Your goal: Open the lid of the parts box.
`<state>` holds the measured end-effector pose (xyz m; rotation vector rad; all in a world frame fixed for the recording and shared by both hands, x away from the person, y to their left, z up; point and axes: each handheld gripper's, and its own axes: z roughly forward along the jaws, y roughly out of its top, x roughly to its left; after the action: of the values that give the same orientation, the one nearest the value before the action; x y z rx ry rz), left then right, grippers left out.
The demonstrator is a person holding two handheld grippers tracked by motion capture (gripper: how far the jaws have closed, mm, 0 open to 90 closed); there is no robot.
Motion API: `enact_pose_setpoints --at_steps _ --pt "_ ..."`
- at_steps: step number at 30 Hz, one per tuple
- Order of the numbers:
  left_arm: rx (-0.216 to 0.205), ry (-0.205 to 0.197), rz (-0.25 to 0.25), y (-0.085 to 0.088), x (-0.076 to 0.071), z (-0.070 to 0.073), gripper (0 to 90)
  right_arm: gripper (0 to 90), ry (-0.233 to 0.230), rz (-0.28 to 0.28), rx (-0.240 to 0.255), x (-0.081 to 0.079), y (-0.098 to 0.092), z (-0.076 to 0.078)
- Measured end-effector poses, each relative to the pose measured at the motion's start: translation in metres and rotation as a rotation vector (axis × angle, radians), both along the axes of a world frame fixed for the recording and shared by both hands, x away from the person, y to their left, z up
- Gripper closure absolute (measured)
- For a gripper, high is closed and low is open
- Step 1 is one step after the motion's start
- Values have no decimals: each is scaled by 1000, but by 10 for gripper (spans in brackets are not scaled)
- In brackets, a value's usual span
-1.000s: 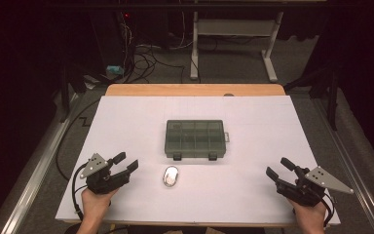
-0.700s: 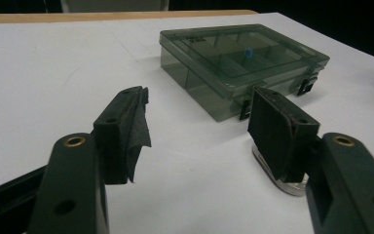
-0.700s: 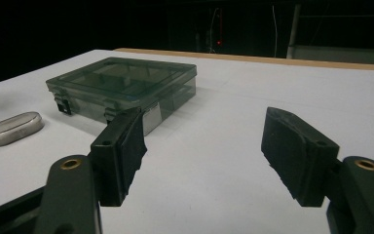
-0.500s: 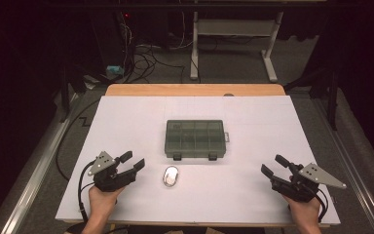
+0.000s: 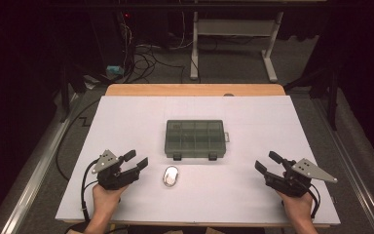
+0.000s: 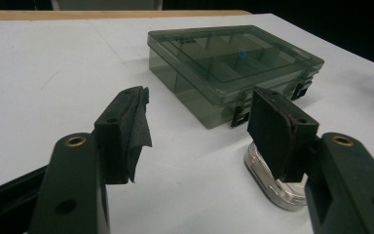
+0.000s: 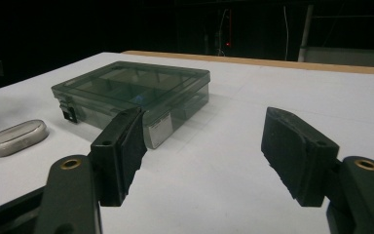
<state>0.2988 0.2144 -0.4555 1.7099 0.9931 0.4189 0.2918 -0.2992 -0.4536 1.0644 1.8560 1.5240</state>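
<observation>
White sheeting covers the table, with dark floor and cables beyond its far wooden edge. At the middle lies the closed, smoky-green compartment box, latches toward the person, and just in front of it, apart from it, a small oval silver tin.

The left gripper hovers near the tin's left side, jaws wide and empty, tips pointing at it. The right gripper waits well apart on the right, jaws likewise wide and empty.

This looks like the approach stage, with nothing grasped yet. Next, the left jaws probably need to straddle the tin and close across its narrow width.

From the left gripper view, the tin sits partly behind the right-hand jaw, so it is off-centre. The right gripper view shows a white label on the box's side wall.
</observation>
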Motion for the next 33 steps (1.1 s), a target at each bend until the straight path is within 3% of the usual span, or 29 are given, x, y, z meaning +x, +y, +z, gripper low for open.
enact_pose_setpoints --at_steps 21,33 --pt "-3 7 -28 -13 8 -2 417 327 9 6 -4 7 6 -2" --pt "19 24 -60 -25 13 1 427 341 23 27 -6 13 14 -1"
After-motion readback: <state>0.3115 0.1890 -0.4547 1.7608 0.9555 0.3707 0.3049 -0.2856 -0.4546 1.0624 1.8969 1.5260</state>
